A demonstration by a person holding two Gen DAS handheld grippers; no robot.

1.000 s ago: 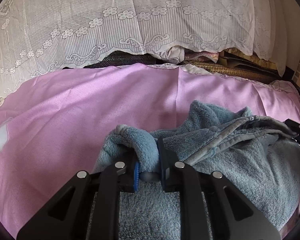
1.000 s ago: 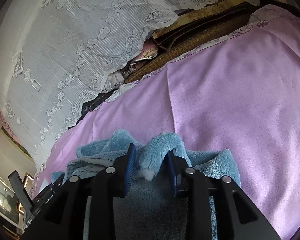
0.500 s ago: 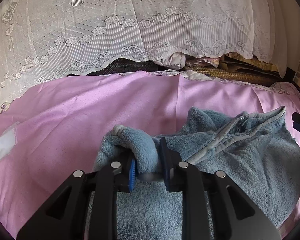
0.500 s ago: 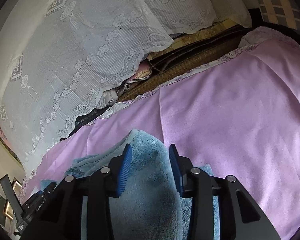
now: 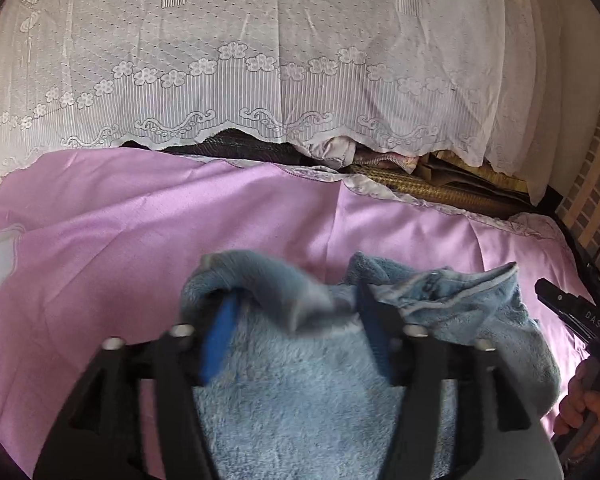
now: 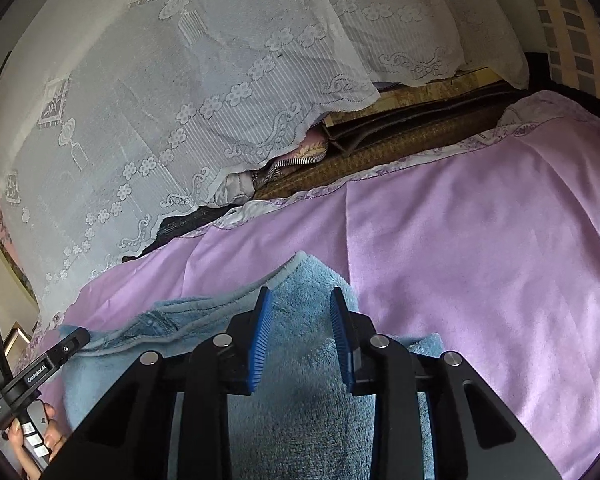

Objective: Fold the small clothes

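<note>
The left gripper [image 5: 296, 316] has its jaws spread wide, w/ the blue pads well apart; a rolled edge of the blue fleece garment [image 5: 308, 384] lies draped across the gap between them, looking blurred, and it is not pinched by either pad. The rest of this garment spreads under and in front of the left gripper and goes off to its right side, where a grey trimmed hem w/ a seam stands up a little. The right gripper [image 6: 300, 320] is also open, jaws apart about as wide as a fold of the cloth, and the fleece lies flat between and below its fingers [image 6: 260, 340] w/o being clamped. Just ahead of the right gripper the garment ends in a rounded corner w/ a pale edge; to its left the cloth runs toward the other tool, which shows at the lower left of the right wrist view, held by a hand [image 6: 40, 436]. In the left wrist view the person's other hand [image 5: 584, 404] shows at the far right, beside the garment. The garment rests on a pink-lilac bed sheet [image 5: 120, 220], which continues ahead of both grippers. Beyond the sheet hangs a white lace curtain [image 5: 260, 60], and under its lower border some woven mats [image 6: 400, 136] and bunched fabrics are stacked
</note>
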